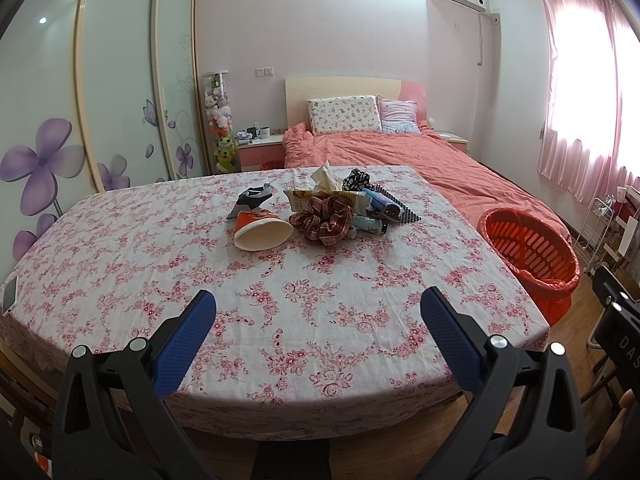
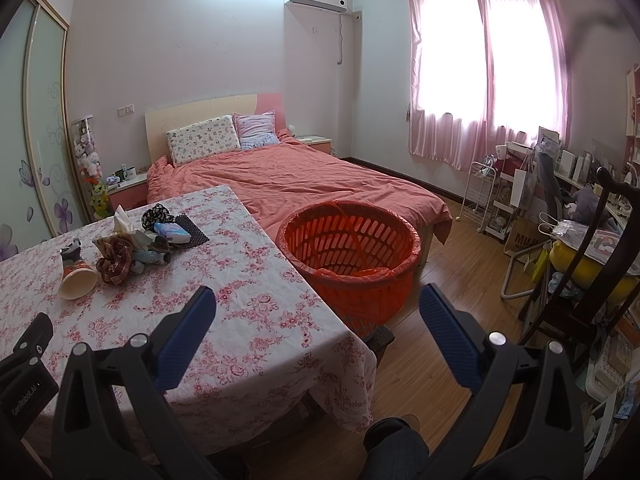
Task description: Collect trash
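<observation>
A tipped-over paper cup [image 1: 262, 234] lies on its side at the middle of the frame in the left wrist view, just beside a plaid scrunchie [image 1: 325, 220] and a heap of tissues, tubes and wrappers [image 1: 360, 204] on the floral tablecloth [image 1: 320, 320]. At centre right stands the orange basket [image 2: 352, 248] (lined with a red bag), close against the table's edge with the pink bed [image 2: 304, 176] behind it. The left gripper [image 1: 318, 304] hangs low over the cloth with its blue fingers spread wide and holding nothing, and the right gripper [image 2: 318, 304] is likewise wide apart and empty, over the table's corner.
</observation>
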`<state>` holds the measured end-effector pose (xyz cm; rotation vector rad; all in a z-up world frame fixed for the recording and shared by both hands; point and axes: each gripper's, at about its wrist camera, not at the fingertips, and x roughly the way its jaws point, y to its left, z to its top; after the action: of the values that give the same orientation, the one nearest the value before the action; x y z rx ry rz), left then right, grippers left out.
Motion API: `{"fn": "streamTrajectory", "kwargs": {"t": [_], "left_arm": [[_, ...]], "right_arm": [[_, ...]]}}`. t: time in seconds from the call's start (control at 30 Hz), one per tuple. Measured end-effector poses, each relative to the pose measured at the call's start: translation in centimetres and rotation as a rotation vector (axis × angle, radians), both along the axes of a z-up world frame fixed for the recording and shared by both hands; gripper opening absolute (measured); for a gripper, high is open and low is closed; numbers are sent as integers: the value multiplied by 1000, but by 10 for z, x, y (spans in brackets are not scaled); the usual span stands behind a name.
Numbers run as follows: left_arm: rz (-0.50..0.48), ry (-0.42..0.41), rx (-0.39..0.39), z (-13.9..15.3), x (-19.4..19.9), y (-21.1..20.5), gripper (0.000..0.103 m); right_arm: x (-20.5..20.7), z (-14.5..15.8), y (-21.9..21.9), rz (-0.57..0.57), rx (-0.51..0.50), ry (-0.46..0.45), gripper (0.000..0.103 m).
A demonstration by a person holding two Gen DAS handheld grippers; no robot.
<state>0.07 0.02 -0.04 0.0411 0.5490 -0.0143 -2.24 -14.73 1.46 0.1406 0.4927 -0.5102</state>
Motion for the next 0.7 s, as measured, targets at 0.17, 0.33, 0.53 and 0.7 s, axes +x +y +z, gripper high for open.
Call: {"fn": "streamTrajectory", "kwargs": {"t": [0.17, 0.33, 0.53, 0.7], "left_arm": [[0, 1, -1, 0, 0, 0, 101], [0, 1, -1, 0, 0, 0, 101], [0, 2, -1, 0, 0, 0, 101], [0, 4, -1, 0, 0, 0, 101]], "right_arm": [[0, 0, 0, 1, -1, 0, 99], [1, 0, 0, 0, -1, 1, 99], [1, 0, 0, 1, -2, 1, 99], [2, -1, 0, 1, -2, 1, 99]]}}
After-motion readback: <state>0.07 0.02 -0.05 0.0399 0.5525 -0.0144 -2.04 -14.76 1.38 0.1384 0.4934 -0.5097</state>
